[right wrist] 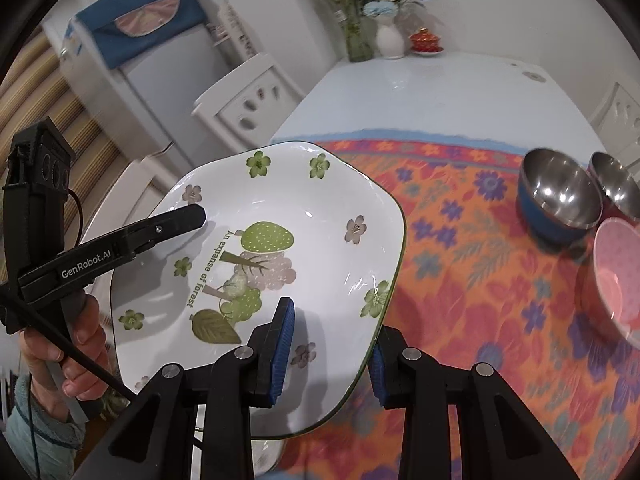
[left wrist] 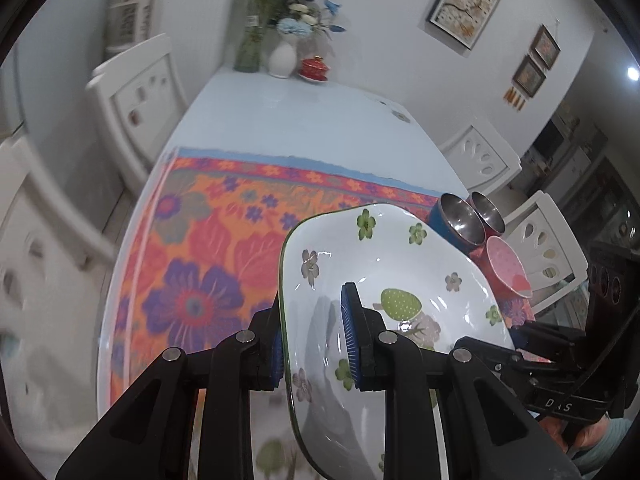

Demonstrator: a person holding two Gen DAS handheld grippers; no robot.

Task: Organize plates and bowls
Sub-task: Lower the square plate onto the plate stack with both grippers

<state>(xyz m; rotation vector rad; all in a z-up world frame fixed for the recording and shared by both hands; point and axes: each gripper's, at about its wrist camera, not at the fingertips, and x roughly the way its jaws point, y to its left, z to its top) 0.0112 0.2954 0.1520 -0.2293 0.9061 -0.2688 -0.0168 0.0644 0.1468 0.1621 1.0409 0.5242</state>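
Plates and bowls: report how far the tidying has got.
Looks done: two steel bowls and a pink bowl sit grouped at the right side of the floral tablecloth. In hand: the floral plate is held above the table, the left gripper and right gripper each clamped on its rim at opposite edges. Left: setting this plate down; no stack of plates is in view.

Pale blue table with flowered cloth over near half.
On cloth, right side: blue steel-lined bowl, dark red steel-lined bowl touching it, pink bowl just in front. At far end by wall: green glass vase with stems, white vase with flowers, red lidded cup on saucer.
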